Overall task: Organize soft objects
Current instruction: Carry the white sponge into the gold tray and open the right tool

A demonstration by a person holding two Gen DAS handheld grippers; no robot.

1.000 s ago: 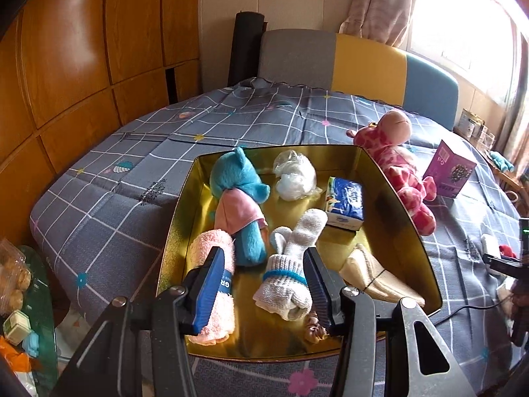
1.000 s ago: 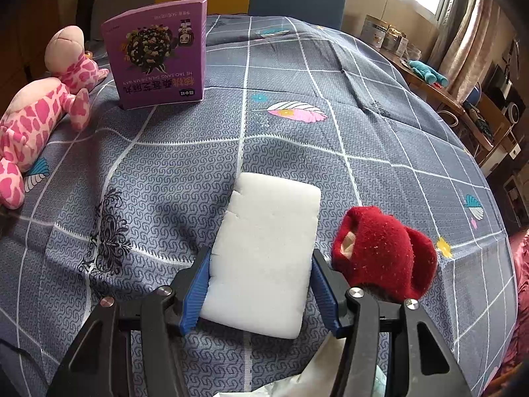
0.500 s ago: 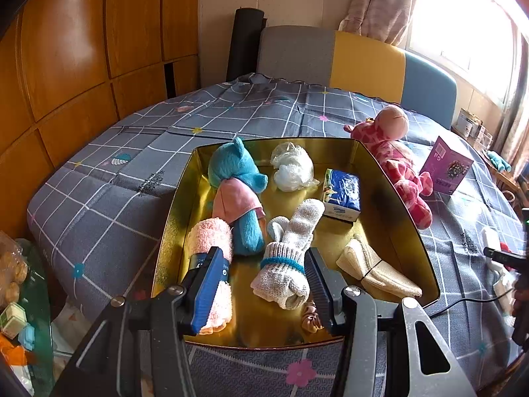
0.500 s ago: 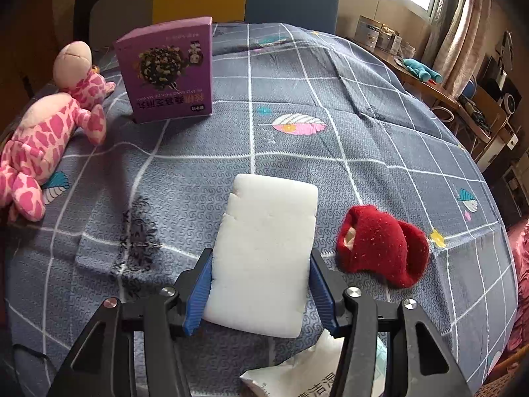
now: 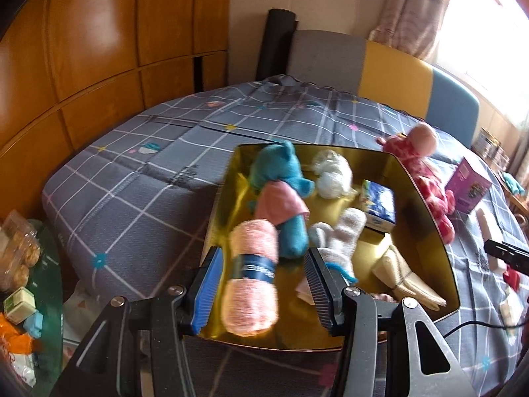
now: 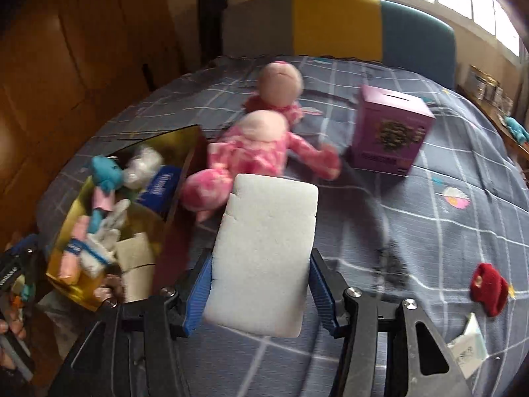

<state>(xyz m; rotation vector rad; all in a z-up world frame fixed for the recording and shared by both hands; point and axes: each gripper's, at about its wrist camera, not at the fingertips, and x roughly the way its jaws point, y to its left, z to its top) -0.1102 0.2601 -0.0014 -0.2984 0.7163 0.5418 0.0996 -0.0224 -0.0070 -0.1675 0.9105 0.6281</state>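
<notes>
The sponge point(image 6: 264, 258) is clamped between the right gripper point(image 6: 261, 292) fingers, lifted over the bed point(image 6: 413, 205), near the tray point(image 6: 185, 152). Advice: carry it level, release over a bare tray patch. The left gripper point(image 5: 261, 289) is wide open, empty, above the towel point(image 5: 253, 278). Count in tray: one towel, one blue plush point(image 5: 281, 182), one tissue pack point(image 5: 380, 206). On bed: one pink plush point(image 6: 258, 152), one box point(image 6: 390, 132), one red item point(image 6: 489, 287).

Sponge lifted; both views shifted

Right gripper point(image 6: 261, 292): white sponge point(image 6: 264, 254), formerly flat on the bedspread point(image 6: 413, 231), now raised clear and swung left toward the gold tray point(image 6: 79, 198) and pink plush point(image 6: 254, 152). Left gripper point(image 5: 261, 284): formerly framing the white sock point(image 5: 340, 244), now framing the pink rolled towel point(image 5: 253, 274).
</notes>
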